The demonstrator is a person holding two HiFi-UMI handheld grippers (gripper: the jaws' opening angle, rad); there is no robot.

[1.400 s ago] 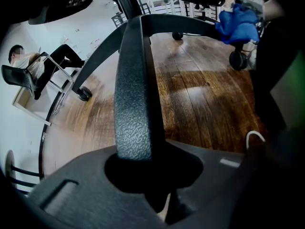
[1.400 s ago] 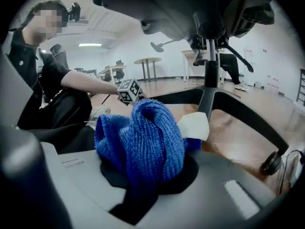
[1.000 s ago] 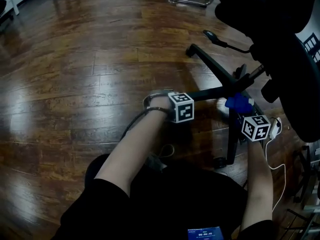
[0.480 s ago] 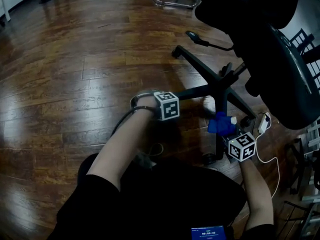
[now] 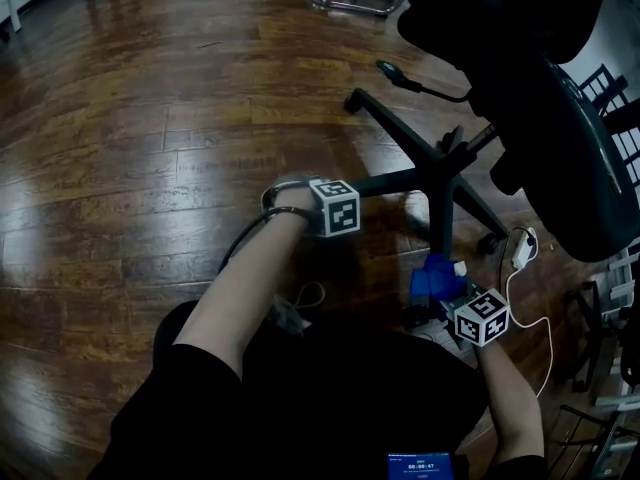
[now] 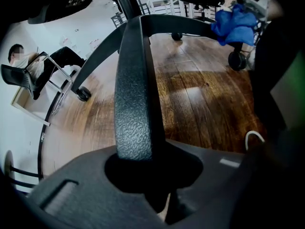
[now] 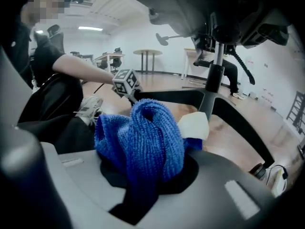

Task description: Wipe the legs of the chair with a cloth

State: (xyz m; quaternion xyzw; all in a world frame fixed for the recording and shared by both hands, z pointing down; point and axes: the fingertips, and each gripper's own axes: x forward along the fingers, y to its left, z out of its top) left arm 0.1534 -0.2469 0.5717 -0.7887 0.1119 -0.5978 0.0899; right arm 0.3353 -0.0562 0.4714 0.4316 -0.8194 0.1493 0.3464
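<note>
Left gripper view, tongs clamping chair leg

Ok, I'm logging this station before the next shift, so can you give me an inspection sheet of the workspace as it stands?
Surface: glossy dark wooden floor.
Job's things: black chair base; blue cloth on the near leg, by its castor.
Clutter: nothing seen.
Grippers: left hand-held gripper shut on the left leg; right hand-held gripper shut on the blue cloth.
Cables: white cable and plug on the floor, right of the base.
Surroundings: metal frame of other furniture at the top; a seated person in the left gripper view.
</note>
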